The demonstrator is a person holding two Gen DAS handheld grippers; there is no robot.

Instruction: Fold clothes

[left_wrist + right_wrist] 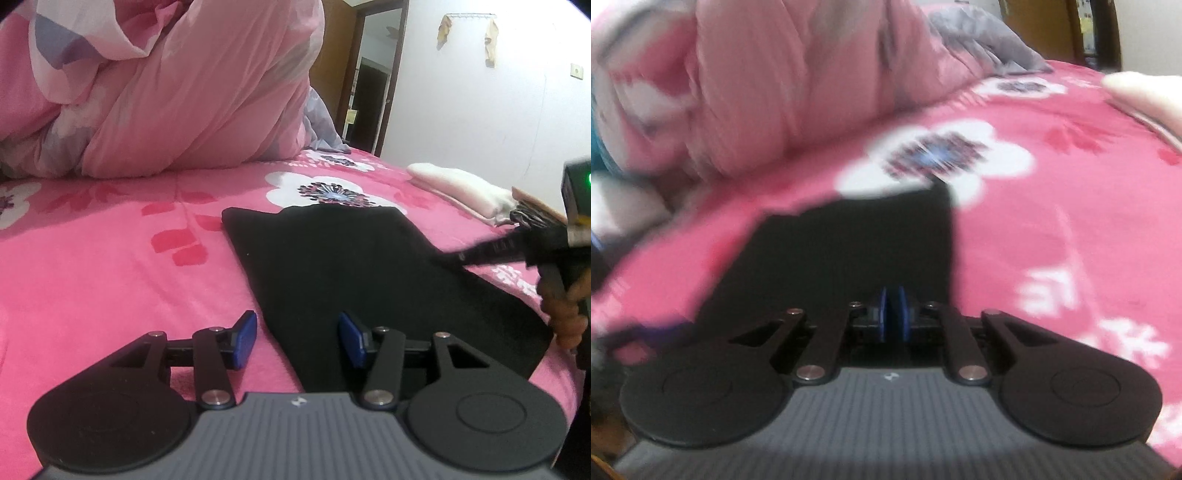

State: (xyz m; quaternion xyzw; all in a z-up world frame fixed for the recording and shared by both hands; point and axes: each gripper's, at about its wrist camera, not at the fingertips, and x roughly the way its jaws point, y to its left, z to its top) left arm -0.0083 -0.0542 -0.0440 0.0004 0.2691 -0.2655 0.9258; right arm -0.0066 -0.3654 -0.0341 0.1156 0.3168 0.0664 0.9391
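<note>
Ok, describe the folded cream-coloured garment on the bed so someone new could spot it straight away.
Start from the bed's pink flowered blanket. Past the far right corner of the flat black garment spread at its middle, toward the white wall, lies the folded cream garment. It is the only pale, thickly folded piece; the black one lies flat and dark.

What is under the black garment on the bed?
The black garment lies flat on the pink floral bedspread, partly covering a white flower print. Anything else beneath is hidden.

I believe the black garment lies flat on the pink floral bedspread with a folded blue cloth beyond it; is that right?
Nearly: the folded cloth is cream-white, not blue, as the left wrist view shows. The black garment does lie flat on the pink floral bedspread.
</note>
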